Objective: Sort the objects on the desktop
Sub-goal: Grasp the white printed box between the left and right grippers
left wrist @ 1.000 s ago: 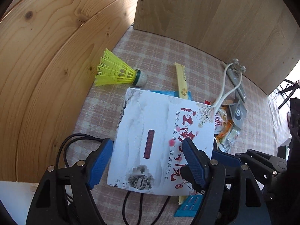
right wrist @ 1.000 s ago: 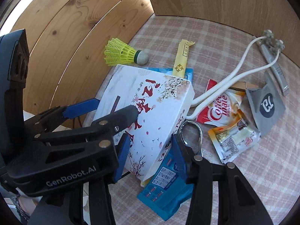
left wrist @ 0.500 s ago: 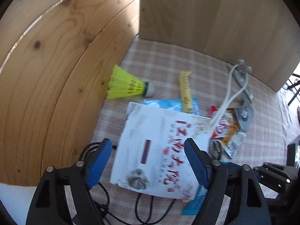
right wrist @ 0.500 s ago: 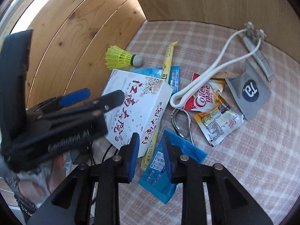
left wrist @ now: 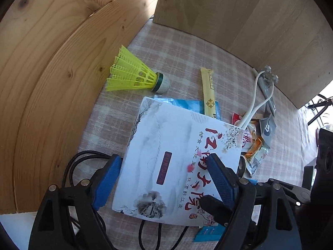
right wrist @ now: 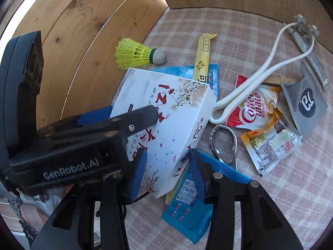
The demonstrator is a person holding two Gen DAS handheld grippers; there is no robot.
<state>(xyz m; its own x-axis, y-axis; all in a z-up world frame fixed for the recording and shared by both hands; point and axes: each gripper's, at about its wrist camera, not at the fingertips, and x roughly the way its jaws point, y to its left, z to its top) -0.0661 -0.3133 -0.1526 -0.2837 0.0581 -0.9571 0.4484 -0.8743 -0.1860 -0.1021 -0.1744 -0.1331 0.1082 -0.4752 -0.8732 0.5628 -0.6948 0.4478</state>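
Observation:
A white box with red Chinese characters lies on the checked cloth, on top of a blue packet and a black cable. My left gripper is open and straddles the box's near part, one blue finger on each side. In the right wrist view the box fills the middle. My right gripper is open with its two fingers on either side of the box's near corner. The left gripper's black body reaches in from the left over the box.
A yellow shuttlecock lies by the wooden wall. A yellow stick sachet, a white cord, Coffee mate sachets, a grey packet, nail clippers and a blue packet lie right of the box. Wooden panels wall in the back and left.
Both grippers pulled back half a second ago and have come in to the box again. The right gripper's fingers narrowed, then opened wider around the box corner.

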